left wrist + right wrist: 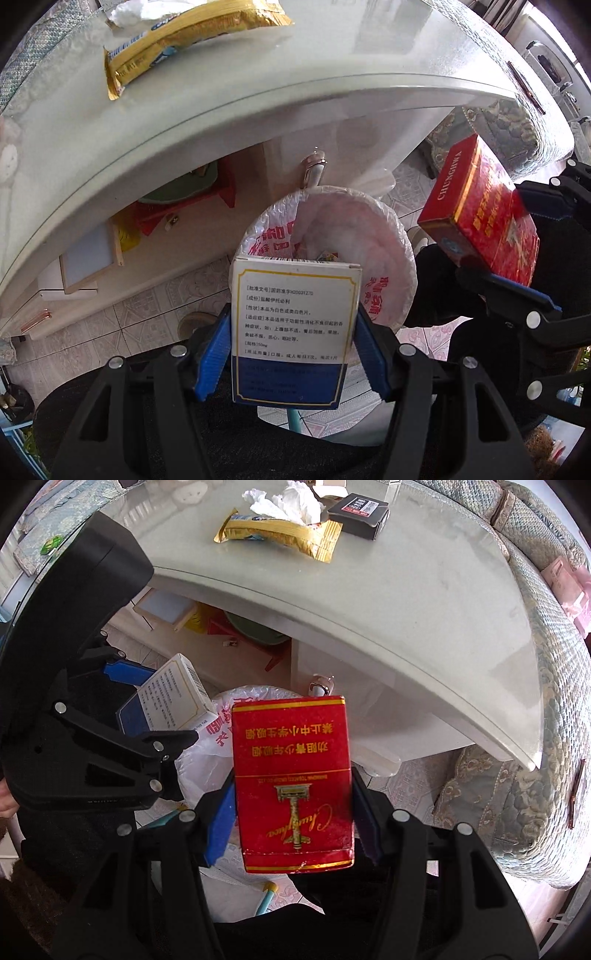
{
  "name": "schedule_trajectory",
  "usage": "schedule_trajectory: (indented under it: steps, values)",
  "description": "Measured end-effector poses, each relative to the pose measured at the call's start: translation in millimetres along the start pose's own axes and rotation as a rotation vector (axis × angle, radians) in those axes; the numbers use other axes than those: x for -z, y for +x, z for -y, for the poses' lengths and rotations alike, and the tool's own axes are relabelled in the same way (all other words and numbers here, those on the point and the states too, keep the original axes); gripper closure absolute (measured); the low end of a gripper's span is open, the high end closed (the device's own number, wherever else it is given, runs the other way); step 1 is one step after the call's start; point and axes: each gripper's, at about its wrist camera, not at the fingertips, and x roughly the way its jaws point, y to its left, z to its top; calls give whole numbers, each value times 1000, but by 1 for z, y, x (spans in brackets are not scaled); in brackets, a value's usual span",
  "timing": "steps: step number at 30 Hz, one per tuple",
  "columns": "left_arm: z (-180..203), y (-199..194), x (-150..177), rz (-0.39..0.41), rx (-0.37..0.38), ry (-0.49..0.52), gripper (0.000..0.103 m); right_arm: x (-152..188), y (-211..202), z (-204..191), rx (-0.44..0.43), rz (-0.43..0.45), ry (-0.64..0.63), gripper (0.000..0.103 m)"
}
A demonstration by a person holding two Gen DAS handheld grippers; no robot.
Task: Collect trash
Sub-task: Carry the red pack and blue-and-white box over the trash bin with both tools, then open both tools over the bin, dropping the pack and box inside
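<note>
My left gripper (pixel 293 325) is shut on a white and blue medicine box (pixel 293 317), held above the open mouth of a bin lined with a white plastic bag (pixel 384 236). My right gripper (pixel 291 801) is shut on a red cigarette pack (pixel 291 775), held just right of the medicine box and over the same bag (pixel 207 746). The cigarette pack also shows in the left wrist view (pixel 487 218), and the medicine box in the right wrist view (pixel 173 698). A yellow snack wrapper (pixel 277 533), crumpled tissue (pixel 288 498) and a black box (pixel 360 513) lie on the table.
The white glass-topped table (pixel 406 590) curves above the bin, with a drawer handle (pixel 314 168) on its side. Under it sit a wooden-framed board (pixel 88 258) and red items. A patterned sofa (pixel 535 701) stands at the right. The floor is tiled.
</note>
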Motion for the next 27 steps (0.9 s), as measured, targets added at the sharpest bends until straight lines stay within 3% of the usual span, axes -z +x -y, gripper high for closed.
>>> schedule_trajectory:
  steps: [11, 23, 27]
  values:
    - [-2, 56, -1, -88, 36, -47, 42, 14, 57, 11, -31, -70, 74, 47]
    - [-16, 106, -3, -166, 105, -134, 42, 8, 96, 23, -1, -78, 171, 47]
    - [-16, 120, -4, -192, 96, -156, 42, 7, 112, 23, -20, -103, 193, 47]
